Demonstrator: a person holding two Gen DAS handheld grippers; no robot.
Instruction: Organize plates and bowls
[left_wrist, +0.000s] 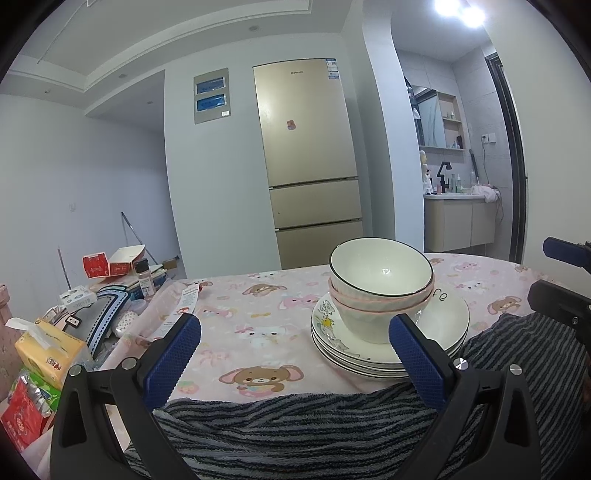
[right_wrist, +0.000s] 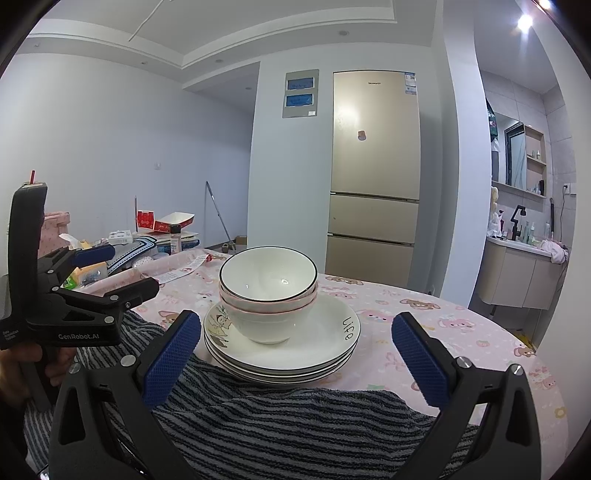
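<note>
Several white bowls (left_wrist: 380, 291) (right_wrist: 269, 291) are nested upright on a stack of white plates (left_wrist: 447, 325) (right_wrist: 317, 350) with cartoon prints and the word "Life". The stack rests on the table's pink cartoon cloth (left_wrist: 251, 325) (right_wrist: 443, 325). My left gripper (left_wrist: 295, 354) stands open, empty, just short and left of the stack; its right finger overlaps the plates' near rim in view. My right gripper (right_wrist: 291, 354) is open and empty, its fingers straddling the stack from the near side. The left gripper (right_wrist: 110, 273) also shows at the left of the right wrist view, held by a hand.
A striped grey towel (left_wrist: 295, 424) (right_wrist: 295, 424) covers the near table edge. Clutter sits at the table's left: tissue packs (left_wrist: 48, 354), red boxes (left_wrist: 110, 264), a spice jar (left_wrist: 144, 277). A gold fridge (left_wrist: 310, 162) (right_wrist: 373, 173) stands behind, with a bathroom vanity (left_wrist: 458, 221) at right.
</note>
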